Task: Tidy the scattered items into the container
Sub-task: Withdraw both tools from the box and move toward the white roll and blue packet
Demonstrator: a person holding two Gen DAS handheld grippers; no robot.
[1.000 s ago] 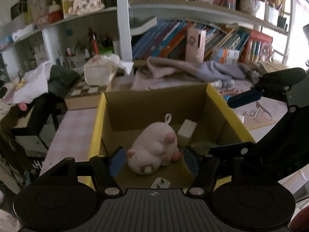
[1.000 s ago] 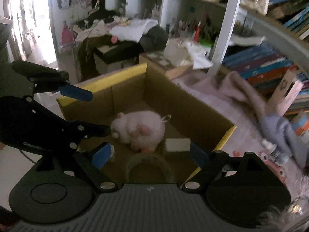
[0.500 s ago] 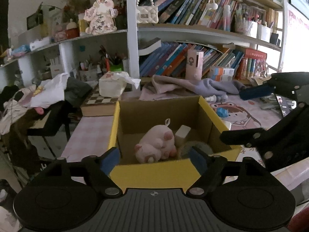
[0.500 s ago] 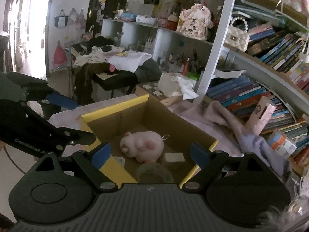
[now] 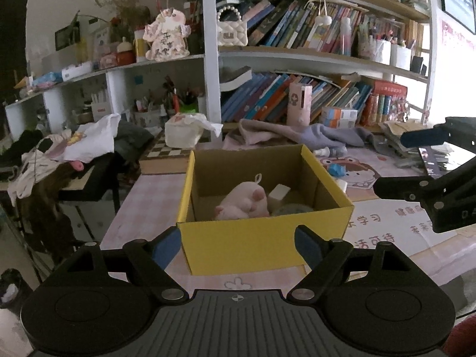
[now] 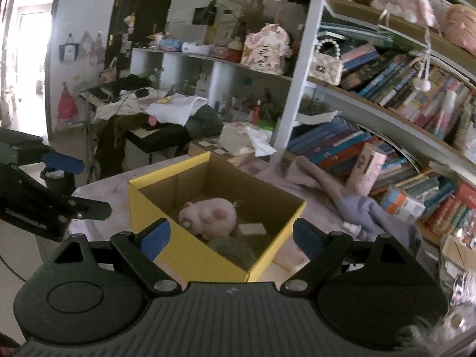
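Mostly, the tidying is looking done, going by what is lying where. The table (image 5: 139, 205) is carrying the box (image 5: 261, 244) near its middle — yellow outside, brown card inside, open at the top — and the box is already holding a small heap. The biggest piece in it is the pig (image 5: 242, 200), a pink plush lying on its side against the box floor. Beside the pig a grey-green round thing (image 6: 235, 248) is sitting low against the near wall; what it is I cannot tell. A white block (image 5: 279, 194) is resting just behind the pig, touching it or nearly so.

The left gripper (image 5: 239, 245) is hanging in front of the box with its fingers spread wide and nothing between the pads; they are standing to either side of the near wall without pressing it. The right gripper (image 6: 230, 236) is doing the same from the other corner — fingers apart, holding nothing, clear of the cardboard.

What is left is looking small. On the mat beyond the box a blue thing (image 5: 336, 170) and a little bottle (image 5: 328, 150) are lying loose, well apart from either gripper; whether they are counting as scattered items I cannot say. If they are, one or two pick-ups are remaining.
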